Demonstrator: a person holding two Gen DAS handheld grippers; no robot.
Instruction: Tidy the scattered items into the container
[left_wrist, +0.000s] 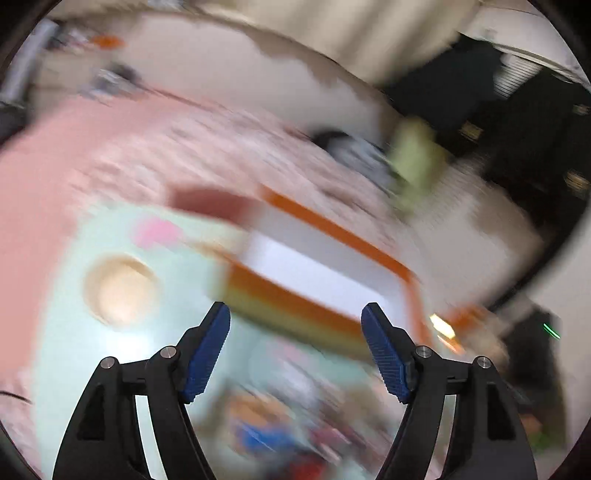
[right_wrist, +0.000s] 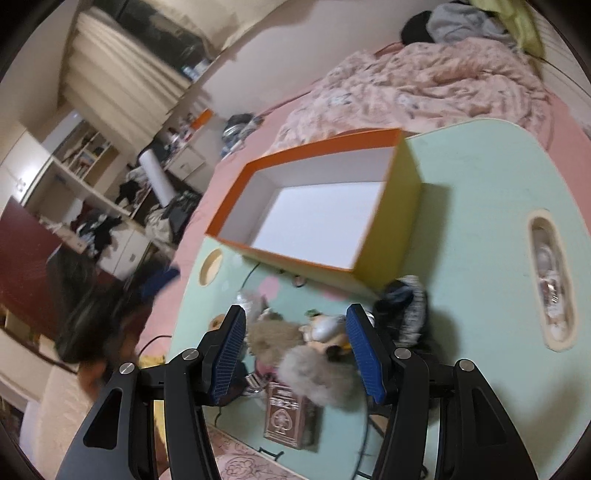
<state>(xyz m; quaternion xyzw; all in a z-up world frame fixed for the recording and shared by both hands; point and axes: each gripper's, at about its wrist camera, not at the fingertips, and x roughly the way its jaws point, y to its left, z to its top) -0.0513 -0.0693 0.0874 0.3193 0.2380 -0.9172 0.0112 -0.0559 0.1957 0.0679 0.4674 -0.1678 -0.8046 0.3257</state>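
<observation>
Scattered items (right_wrist: 306, 354) lie heaped on the near part of a mint-green table (right_wrist: 480, 206), just in front of the container, an open box (right_wrist: 325, 218) with orange rim, yellow outer walls and a bare white interior. In the right wrist view the heap comprises two grey-brown fur pompoms (right_wrist: 317, 380), a small silver figure (right_wrist: 321, 328), a brown pack of playing cards (right_wrist: 290, 421) marked with a spade, and a dark frilled scrunchie (right_wrist: 406, 310) touching the box's near corner. The right gripper (right_wrist: 295, 347) hangs over the heap with its blue-padded jaws spread to either side of the pompoms; the pads press on nothing that can be made out. The table carries a round hole (right_wrist: 211, 266) at its left edge and an oblong slot (right_wrist: 552, 280) to the right. Beyond the table a pink patterned quilt (right_wrist: 424, 85) lies rumpled on a bed, and shelving (right_wrist: 85, 173) with clothes stands at the left. The left wrist view is heavily motion-blurred: the left gripper (left_wrist: 295, 332) shows its jaws spread wide and empty, with the box (left_wrist: 317, 266) ahead of them, the round hole (left_wrist: 122, 291) to the left, and indistinct colored items (left_wrist: 280, 432) below. A person's dark hair (right_wrist: 92, 314) appears blurred at the lower left of the right wrist view.
</observation>
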